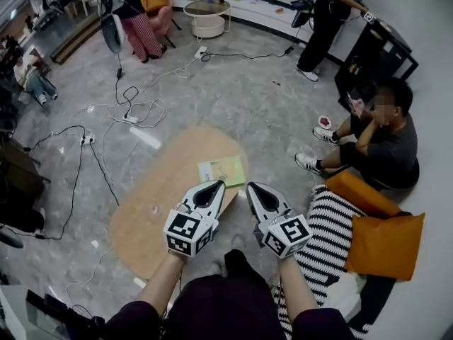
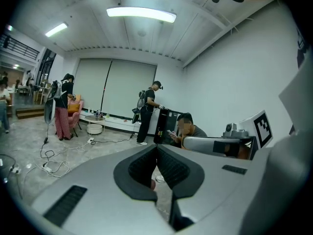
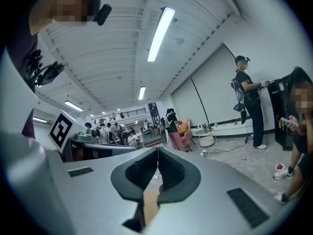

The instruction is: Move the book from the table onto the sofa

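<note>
A thin green book (image 1: 222,170) lies flat at the far right edge of the oval wooden table (image 1: 152,207). My left gripper (image 1: 220,183) hangs over the table just short of the book's near edge, its jaws shut with nothing between them. My right gripper (image 1: 250,185) is beside it, past the table's right rim, also shut and empty. The sofa with a striped throw (image 1: 327,230) and orange cushions (image 1: 386,245) is at the lower right. In the left gripper view the left gripper (image 2: 156,147) points out across the room; the right gripper (image 3: 157,150) does likewise in its own view. The book is in neither gripper view.
A person (image 1: 382,140) sits on the floor by the sofa's far end. Cables (image 1: 127,112) and a power strip trail over the floor left of the table. Two people (image 1: 329,13) stand far back near a round side table (image 1: 207,16).
</note>
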